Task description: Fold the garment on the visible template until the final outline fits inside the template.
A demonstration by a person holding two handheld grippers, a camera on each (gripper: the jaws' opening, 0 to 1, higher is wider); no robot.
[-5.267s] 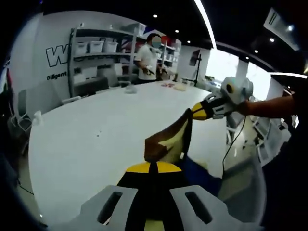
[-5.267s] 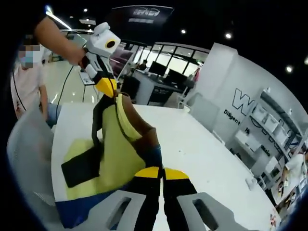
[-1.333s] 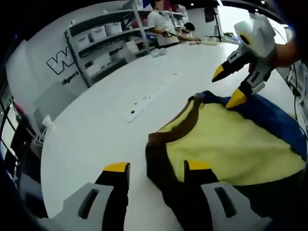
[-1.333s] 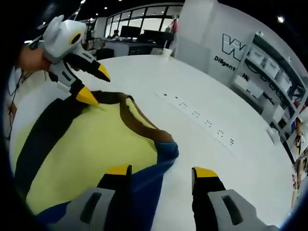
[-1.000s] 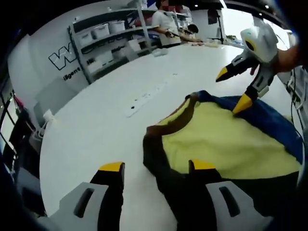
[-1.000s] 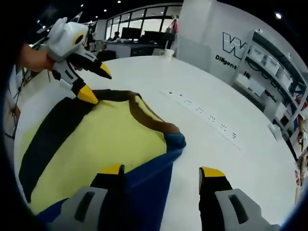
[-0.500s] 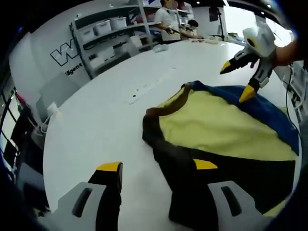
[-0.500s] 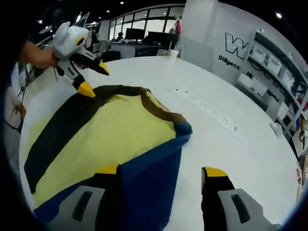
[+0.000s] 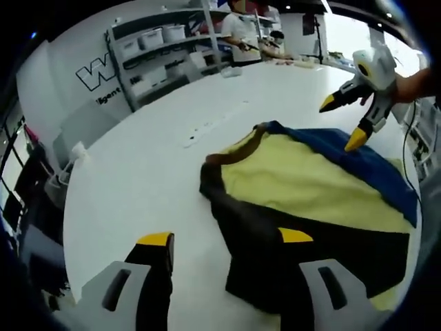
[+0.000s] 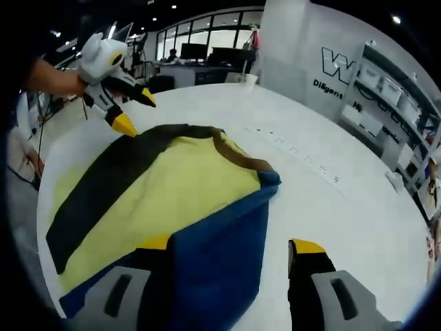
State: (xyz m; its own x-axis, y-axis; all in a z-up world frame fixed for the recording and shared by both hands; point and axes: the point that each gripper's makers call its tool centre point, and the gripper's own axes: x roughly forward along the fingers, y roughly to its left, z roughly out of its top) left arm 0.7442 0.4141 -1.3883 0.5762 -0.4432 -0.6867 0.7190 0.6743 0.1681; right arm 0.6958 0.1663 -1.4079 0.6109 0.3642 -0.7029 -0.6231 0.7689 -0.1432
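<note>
- Yellow fabric garment with black and blue side panels and brown collar (image 9: 303, 186) (image 10: 165, 189) lies flat on white surface (image 9: 138, 172) (image 10: 331, 207), near its edge.
- Left tool (image 9: 222, 240) (image 10: 133, 110): jaws spread, above the black panel side, holding nothing.
- Right tool (image 10: 231, 245) (image 9: 339, 123): jaws spread, over the blue panel.
- Shelving with bins (image 9: 158, 48) beyond the surface's far edge.

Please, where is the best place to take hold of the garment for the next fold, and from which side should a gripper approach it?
Probably the blue side edge of the garment, near the brown collar corner. It lies flat on the white table with bare surface beside it, so the right gripper, open and nearest, could slide one jaw under from that outer side. The left gripper is open above the opposite black edge.
</note>
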